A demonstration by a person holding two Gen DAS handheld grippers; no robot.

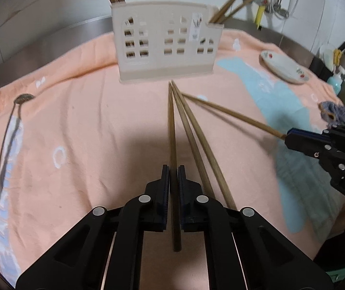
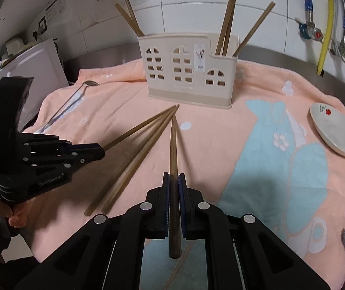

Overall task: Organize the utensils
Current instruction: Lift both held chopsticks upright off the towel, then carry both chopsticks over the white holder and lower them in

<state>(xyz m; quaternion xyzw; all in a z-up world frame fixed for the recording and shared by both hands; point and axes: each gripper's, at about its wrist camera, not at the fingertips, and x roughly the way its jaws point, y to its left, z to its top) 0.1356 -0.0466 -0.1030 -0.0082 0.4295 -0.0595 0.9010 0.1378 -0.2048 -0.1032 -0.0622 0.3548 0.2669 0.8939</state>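
Left wrist view: left fingers (image 1: 173,169) pinch one chopstick (image 1: 172,130); right fingers (image 2: 174,176) pinch another (image 2: 173,145).

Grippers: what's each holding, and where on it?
Left gripper and right gripper each pinch one chopstick near its thick end; both tips rest on the towel.

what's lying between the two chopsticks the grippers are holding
Two loose chopsticks lie side by side on the towel between the left gripper's chopstick and the right gripper's chopstick; the right wrist view shows it best.
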